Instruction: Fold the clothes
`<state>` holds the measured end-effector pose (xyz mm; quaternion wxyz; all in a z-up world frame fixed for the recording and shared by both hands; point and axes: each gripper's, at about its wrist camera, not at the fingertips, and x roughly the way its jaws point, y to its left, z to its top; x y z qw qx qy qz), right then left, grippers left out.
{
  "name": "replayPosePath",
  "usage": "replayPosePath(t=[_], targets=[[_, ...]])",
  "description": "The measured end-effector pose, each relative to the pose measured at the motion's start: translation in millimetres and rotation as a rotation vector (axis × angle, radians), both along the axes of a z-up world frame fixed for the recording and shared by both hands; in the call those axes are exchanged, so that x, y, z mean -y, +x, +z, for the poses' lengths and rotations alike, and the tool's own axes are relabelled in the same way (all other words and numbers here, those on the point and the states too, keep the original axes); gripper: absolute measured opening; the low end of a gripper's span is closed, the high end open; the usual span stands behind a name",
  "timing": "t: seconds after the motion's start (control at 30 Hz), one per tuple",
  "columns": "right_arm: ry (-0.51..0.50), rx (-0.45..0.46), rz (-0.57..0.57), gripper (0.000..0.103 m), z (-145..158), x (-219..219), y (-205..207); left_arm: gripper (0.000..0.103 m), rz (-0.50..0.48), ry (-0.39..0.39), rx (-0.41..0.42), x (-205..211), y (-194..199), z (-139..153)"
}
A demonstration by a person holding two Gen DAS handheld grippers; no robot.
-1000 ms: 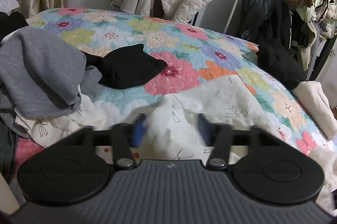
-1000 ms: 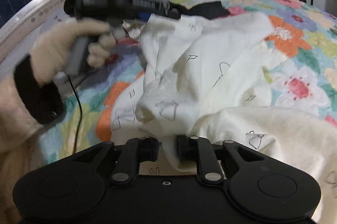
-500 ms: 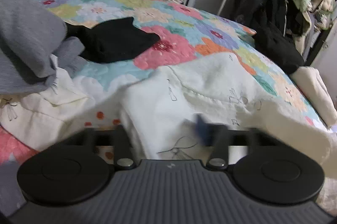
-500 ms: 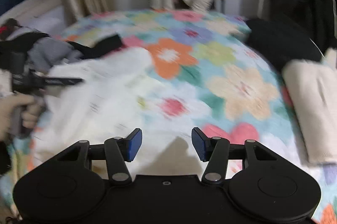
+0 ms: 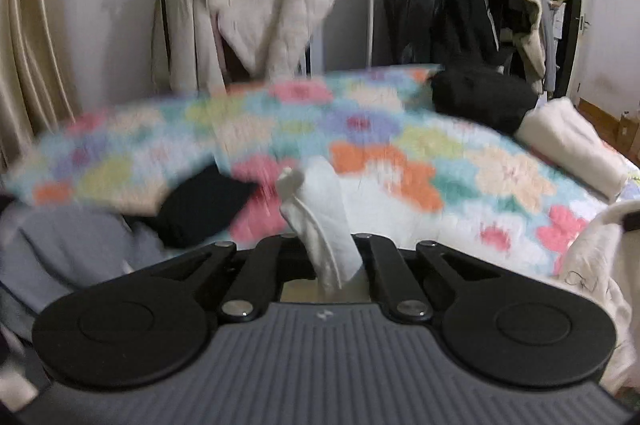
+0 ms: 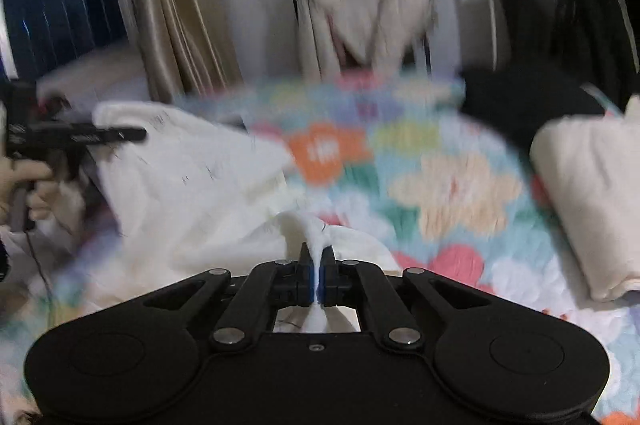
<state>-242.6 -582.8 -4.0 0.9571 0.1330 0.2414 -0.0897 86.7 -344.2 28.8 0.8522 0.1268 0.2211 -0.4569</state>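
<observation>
Both grippers pinch the cream garment over the flowered bed.

The right gripper [image 6: 318, 275], low centre of its frame, has its jaws closed tight on a fold of the cream garment [image 6: 192, 185], which spreads leftward across the floral quilt [image 6: 448, 185]. The left gripper [image 5: 326, 257] appears clamped on another fold of the same cloth, though its tips are hidden by it. To fold well, I judge both grips should stay firm and level, drawing the held edge taut, then laying it evenly clear of the grey clothes [image 5: 80, 245] at lower left.
</observation>
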Motion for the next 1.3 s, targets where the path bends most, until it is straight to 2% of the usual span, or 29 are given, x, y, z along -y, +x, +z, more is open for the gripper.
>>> replayPosePath(t=[0.07,0.17,0.23,0.3,0.37,0.5,0.57,0.63,0.7,0.8,0.87,0.93,0.97,1.0,1.03,1.07,1.1,1.13,1.2,1.27,1.3], targets=[[-0.015,0.073,-0.016,0.003,19,-13,-26,0.005,0.001,-0.011,0.007,-7,-8,30],[-0.008,0.136,-0.011,0.003,50,-20,-56,0.005,0.007,0.002,0.034,-17,-27,68],[0.009,0.176,0.020,0.003,76,-17,-76,0.005,-0.012,-0.069,0.005,-33,-39,90],[0.031,0.213,0.064,0.003,102,-8,-99,0.005,0.011,-0.122,0.009,-49,-56,107],[0.043,0.204,0.098,0.003,126,5,-116,0.005,0.043,-0.181,0.030,-66,-76,122],[0.056,0.144,0.143,0.003,162,34,-149,0.005,0.124,-0.391,0.076,-101,-122,126],[0.099,0.137,0.150,0.003,169,45,-164,0.005,0.156,-0.484,0.075,-109,-142,124],[0.140,0.151,0.138,0.003,165,54,-172,0.005,0.177,-0.536,0.091,-105,-155,124],[0.172,0.175,0.110,0.003,156,64,-174,0.005,0.186,-0.514,0.097,-74,-140,129],[0.271,0.223,0.042,0.003,128,101,-143,0.005,0.197,-0.477,0.103,-26,-115,137],[0.269,0.206,-0.073,0.003,104,129,-105,0.005,0.250,-0.405,0.113,28,-81,133],[0.219,0.177,-0.237,0.003,73,159,-65,0.005,0.301,-0.302,0.168,82,-51,122],[0.183,0.170,-0.283,0.006,57,171,-48,0.009,0.339,-0.250,0.192,109,-37,114],[0.163,0.161,-0.322,0.012,39,181,-36,0.012,0.364,-0.218,0.174,131,-21,101],[0.162,0.135,-0.360,0.013,22,189,-30,0.027,0.387,-0.188,0.151,152,-4,87],[0.168,0.102,-0.399,0.025,5,196,-26,0.043,0.411,-0.163,0.107,165,5,74],[0.177,0.087,-0.417,0.030,-8,202,-27,0.046,0.424,-0.140,0.049,174,12,58],[0.186,0.080,-0.426,0.031,-18,206,-31,0.046,0.410,-0.114,-0.001,179,14,42],[0.203,0.060,-0.448,0.036,-35,214,-36,0.048,0.359,-0.077,0.005,176,3,15],[0.226,0.031,-0.467,0.037,-42,218,-43,0.059,0.346,-0.017,0.059,167,-13,-12],[0.246,0.030,-0.469,0.038,-44,218,-48,0.059,0.343,0.010,0.075,160,-21,-24]])
